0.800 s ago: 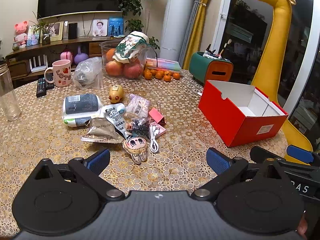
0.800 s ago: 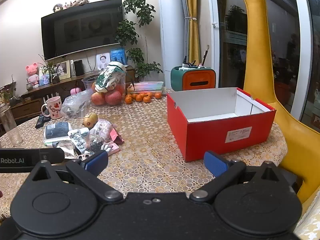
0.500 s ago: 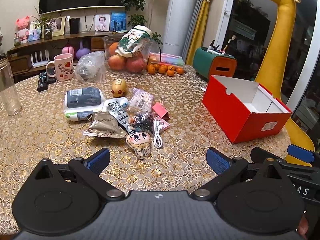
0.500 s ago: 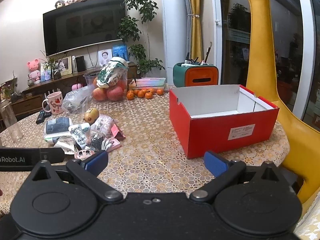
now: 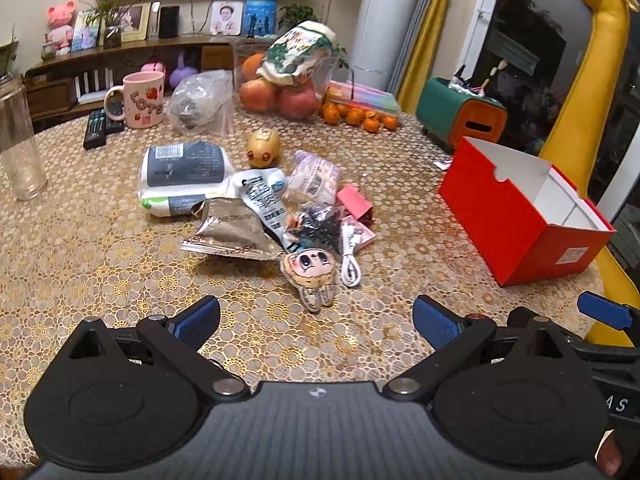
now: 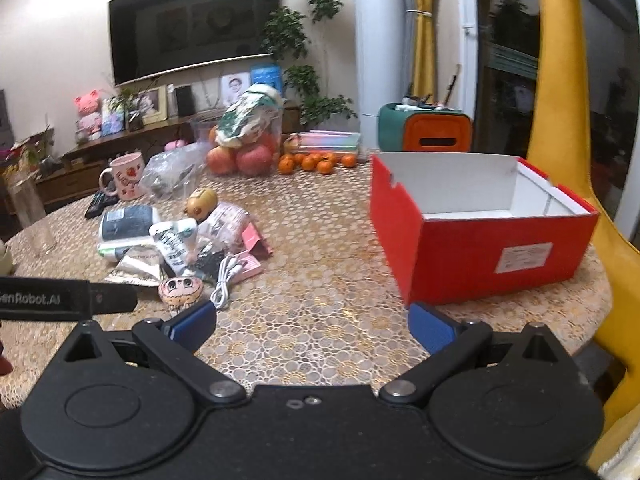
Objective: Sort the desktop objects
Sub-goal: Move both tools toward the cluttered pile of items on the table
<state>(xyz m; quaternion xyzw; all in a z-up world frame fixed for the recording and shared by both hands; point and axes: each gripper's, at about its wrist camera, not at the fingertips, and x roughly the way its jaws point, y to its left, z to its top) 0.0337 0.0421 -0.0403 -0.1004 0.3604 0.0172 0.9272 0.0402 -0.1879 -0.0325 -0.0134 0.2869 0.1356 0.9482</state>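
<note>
A heap of small objects lies mid-table: a wipes pack [image 5: 182, 178], a silver foil packet [image 5: 232, 234], a cartoon-face plush [image 5: 308, 270], a white cable [image 5: 349, 256], a pink clip [image 5: 354, 204] and a golden round toy [image 5: 263, 147]. An open red box [image 5: 516, 216] stands to the right, empty inside in the right wrist view [image 6: 480, 224]. My left gripper [image 5: 316, 320] is open and empty, just short of the plush. My right gripper [image 6: 312, 328] is open and empty, between the heap and the box.
At the back stand a pink mug [image 5: 140, 98], a glass jar [image 5: 18, 144], remotes [image 5: 96, 130], a clear bag [image 5: 200, 102], a fruit container [image 5: 280, 88], tangerines [image 5: 360, 116] and a green-orange holder [image 5: 460, 118]. A yellow giraffe [image 5: 588, 80] stands beyond the table's right edge.
Both grippers have moved forward toward the table; the heap and the red box now appear closer. Both stay open and empty.
</note>
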